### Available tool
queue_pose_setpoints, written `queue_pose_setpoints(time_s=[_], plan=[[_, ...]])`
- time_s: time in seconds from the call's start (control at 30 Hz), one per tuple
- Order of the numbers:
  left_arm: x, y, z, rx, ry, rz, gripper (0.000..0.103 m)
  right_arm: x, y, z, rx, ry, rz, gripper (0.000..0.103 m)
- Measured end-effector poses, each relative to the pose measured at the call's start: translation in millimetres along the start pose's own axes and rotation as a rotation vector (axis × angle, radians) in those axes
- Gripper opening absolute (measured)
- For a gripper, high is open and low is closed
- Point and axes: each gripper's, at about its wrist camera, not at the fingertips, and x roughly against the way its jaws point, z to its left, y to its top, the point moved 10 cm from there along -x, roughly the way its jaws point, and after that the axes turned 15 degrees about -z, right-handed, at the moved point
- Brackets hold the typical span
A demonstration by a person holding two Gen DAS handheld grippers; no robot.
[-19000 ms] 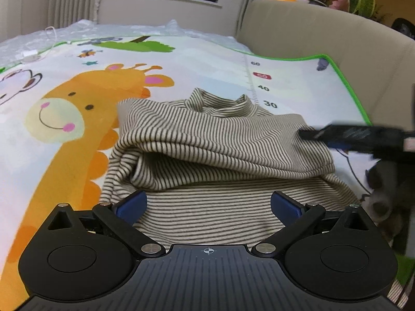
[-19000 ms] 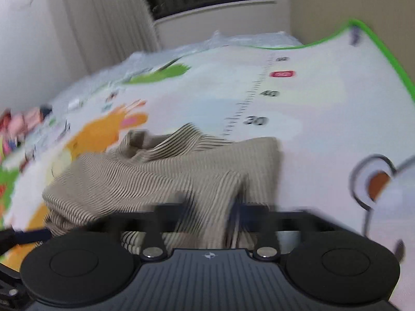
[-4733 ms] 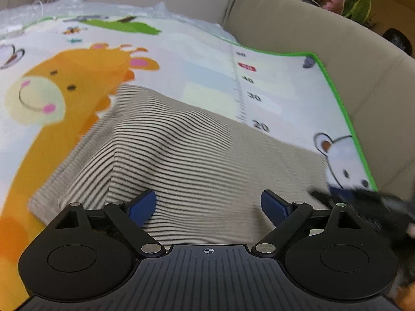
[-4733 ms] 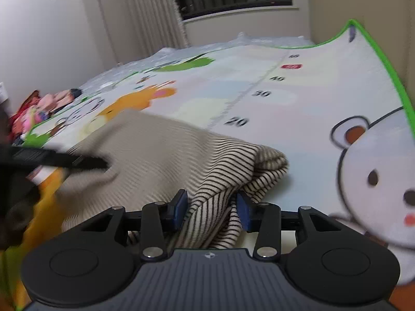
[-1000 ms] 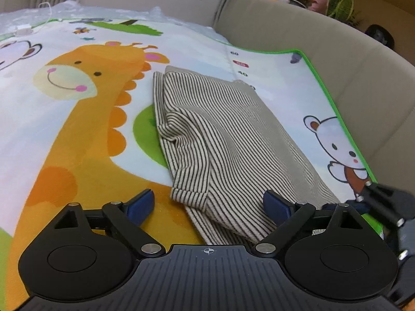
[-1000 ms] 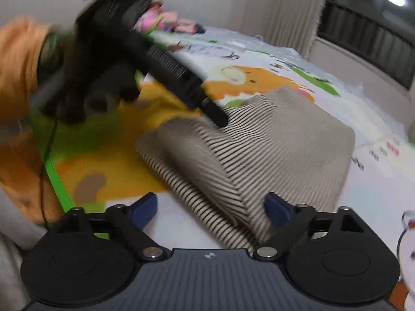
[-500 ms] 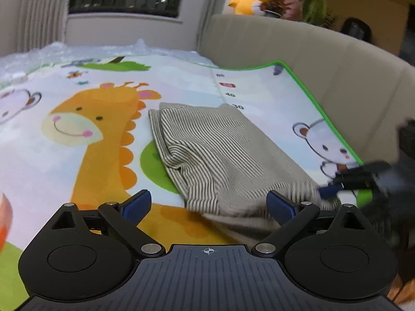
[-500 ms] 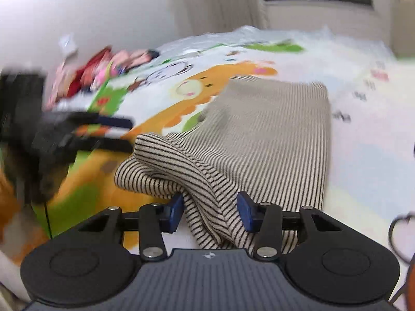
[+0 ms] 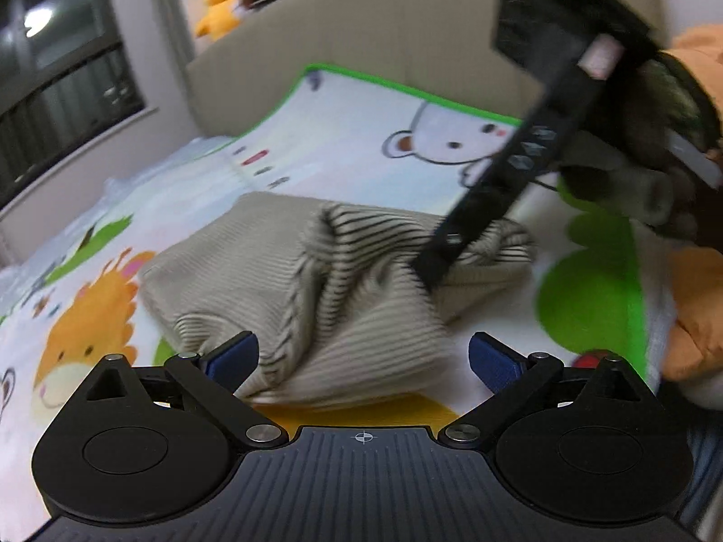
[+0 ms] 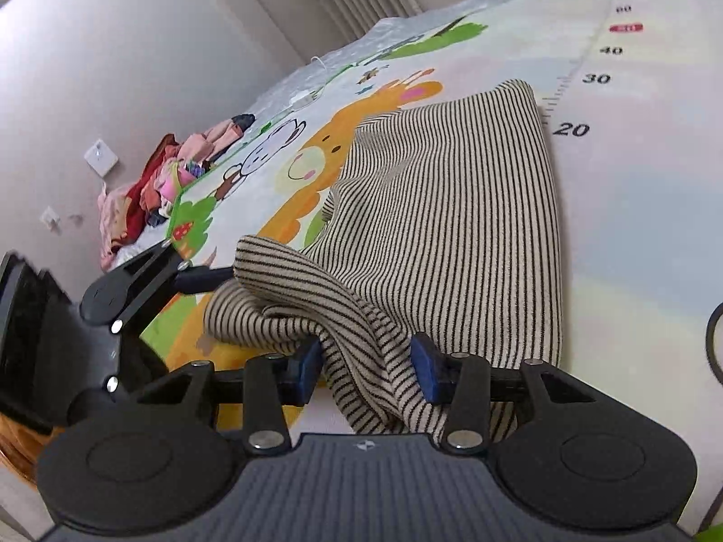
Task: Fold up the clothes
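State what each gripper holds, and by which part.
The right gripper pinches the striped top by a bunched near corner. The left gripper holds nothing; its jaws are opening around the top's near edge.

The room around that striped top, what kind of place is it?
Most likely a room in a home, perhaps a child's play corner: a cartoon play mat under the striped top, a beige sofa behind, a yellow plush toy above it.

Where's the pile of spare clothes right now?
In the right wrist view, the pile of clothes lies at the left, off the play mat's far left edge against the wall, beyond the striped top.
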Motion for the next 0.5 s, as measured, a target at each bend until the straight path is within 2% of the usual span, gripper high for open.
queue_pose_setpoints(time_s=[0.1, 0.23, 0.3, 0.4, 0.43, 0.47, 0.5], plan=[[3, 0, 0, -0.005, 0.014, -0.005, 0.102, -1, 1, -1, 0.000, 0.008, 0.002, 0.043], [-5, -3, 8, 0.018, 0.044, 0.004, 0.102, 7, -2, 8, 0.091, -0.006, 0.005, 0.043], [-13, -3, 14, 0.044, 0.059, 0.007, 0.102, 15, -4, 17, 0.185, -0.032, 0.000, 0.047], [-24, -4, 29, 0.117, 0.085, 0.021, 0.102, 35, -6, 36, 0.432, -0.090, -0.062, 0.059], [-27, -5, 33, 0.154, 0.080, 0.029, 0.103, 41, -7, 42, 0.517, -0.111, -0.086, 0.069], [-29, -5, 35, 0.180, 0.073, 0.029, 0.102, 46, -9, 47, 0.596, -0.131, -0.110, 0.074], [-31, -5, 37, 0.206, 0.066, 0.028, 0.102, 50, -11, 51, 0.658, -0.142, -0.126, 0.075]])
